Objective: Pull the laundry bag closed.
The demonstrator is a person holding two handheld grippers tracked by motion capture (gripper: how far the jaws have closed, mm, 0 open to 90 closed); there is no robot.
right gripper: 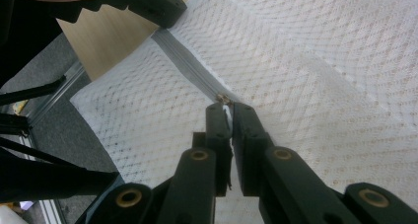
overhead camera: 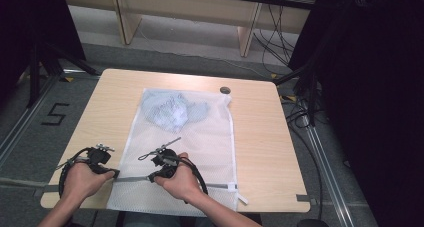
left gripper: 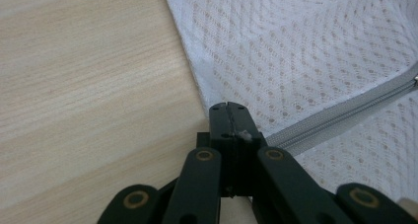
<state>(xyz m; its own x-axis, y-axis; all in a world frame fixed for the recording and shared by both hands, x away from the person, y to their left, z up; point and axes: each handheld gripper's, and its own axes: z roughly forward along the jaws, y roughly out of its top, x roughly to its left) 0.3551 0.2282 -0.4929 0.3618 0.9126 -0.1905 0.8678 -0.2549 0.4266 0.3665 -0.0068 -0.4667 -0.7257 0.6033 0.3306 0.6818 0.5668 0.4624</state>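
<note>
**Two grippers pinching the zip of a mesh bag**

Both forearms come in low over the near edge of the bench [overhead camera: 260, 137]; the person's left hand [overhead camera: 82, 179] sits at the near left, wrapped round the left hand-held gripper [overhead camera: 114, 174], which points to the right along the bench; the right hand [overhead camera: 181, 181] lies just beside it, nearer the middle, its right hand-held gripper [overhead camera: 151, 177] pointing left, so the two tips face each other along one line; a black cable loops back from each.

The left hand-held gripper [left gripper: 227, 108] is clenched, jaws pressed together on the left end of the grey zip [left gripper: 340, 113], right at the bag's edge where mesh meets wood; the right hand-held gripper [right gripper: 226, 105] is nearly closed on the small metal zip pull [right gripper: 223, 98], a thin slit between its jaws; the zip [right gripper: 190, 66] runs on from there to the other gripper's tip at the top of that view.

The white mesh bag [overhead camera: 210, 142] lies flat in the middle of the bench, its near edge hanging slightly over the front; the zip crosses it close to that near edge; inside, at the far end, a crumpled pale blue cloth [overhead camera: 170, 111] shows through the mesh; a small dark round thing [overhead camera: 225, 90] sits on the wood just beyond the bag's far right corner.
</note>
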